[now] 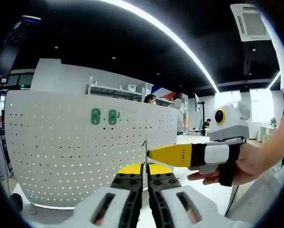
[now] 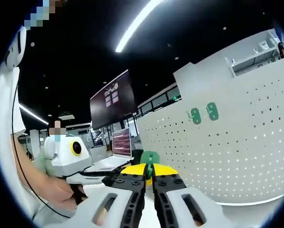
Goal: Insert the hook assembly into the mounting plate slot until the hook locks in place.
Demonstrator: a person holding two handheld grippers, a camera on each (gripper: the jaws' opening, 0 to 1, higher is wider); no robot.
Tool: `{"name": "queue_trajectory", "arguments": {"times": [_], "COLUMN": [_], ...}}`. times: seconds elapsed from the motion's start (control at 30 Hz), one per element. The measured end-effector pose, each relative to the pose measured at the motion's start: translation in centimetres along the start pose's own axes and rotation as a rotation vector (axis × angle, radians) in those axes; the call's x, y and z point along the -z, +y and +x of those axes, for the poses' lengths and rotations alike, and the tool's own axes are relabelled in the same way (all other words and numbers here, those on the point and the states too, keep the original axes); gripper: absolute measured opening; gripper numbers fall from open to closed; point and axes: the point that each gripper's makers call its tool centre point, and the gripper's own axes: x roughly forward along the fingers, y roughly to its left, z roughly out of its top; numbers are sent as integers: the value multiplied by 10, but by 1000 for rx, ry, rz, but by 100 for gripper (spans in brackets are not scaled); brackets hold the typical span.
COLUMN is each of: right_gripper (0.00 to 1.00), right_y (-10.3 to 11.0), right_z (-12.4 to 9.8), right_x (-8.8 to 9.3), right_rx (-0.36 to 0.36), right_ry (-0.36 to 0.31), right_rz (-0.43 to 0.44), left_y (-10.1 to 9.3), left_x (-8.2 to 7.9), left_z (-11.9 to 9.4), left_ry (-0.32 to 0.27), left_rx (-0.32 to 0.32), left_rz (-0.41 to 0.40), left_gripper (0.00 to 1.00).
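The mounting plate (image 1: pixel 75 152) is a white curved perforated board standing upright, and it also takes up the right side of the right gripper view (image 2: pixel 237 152). Two green hooks (image 1: pixel 103 117) (image 2: pixel 203 114) hang on it side by side. The green hook assembly (image 2: pixel 150 158) stands up between the yellow tips of my right gripper (image 2: pixel 149 170), which is shut on it. In the left gripper view the hook assembly (image 1: pixel 144 148) appears edge-on as a thin strip. My left gripper (image 1: pixel 145 167) is shut on its lower part, and the right gripper (image 1: pixel 150 153) meets it from the right. The left gripper (image 2: pixel 106 180) reaches in from the left.
A hand (image 1: pixel 246 164) holds the right gripper, and another hand (image 2: pixel 56 190) holds the left one. People (image 1: pixel 150 99) stand behind the board near a shelf (image 1: pixel 118 90). A dark wall screen (image 2: pixel 114 99) and a monitor (image 2: pixel 122 142) are beyond the board's left edge.
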Motion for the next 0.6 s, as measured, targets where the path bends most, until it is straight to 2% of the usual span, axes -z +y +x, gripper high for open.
{"name": "queue_trajectory", "arguments": {"times": [0.17, 0.6], "right_gripper": [2, 1], "right_y": [0, 2], "right_z": [0, -2], "right_x": [1, -2], "right_rx": [7, 21], "right_ry": [7, -1], "right_rz": [-20, 8], "left_y": [-1, -2], "left_x": [-1, -4], "left_z": [-1, -2], "left_ry": [-6, -14], "left_rx": [-6, -11], "left_rz": [5, 39], "left_gripper": [2, 2]}}
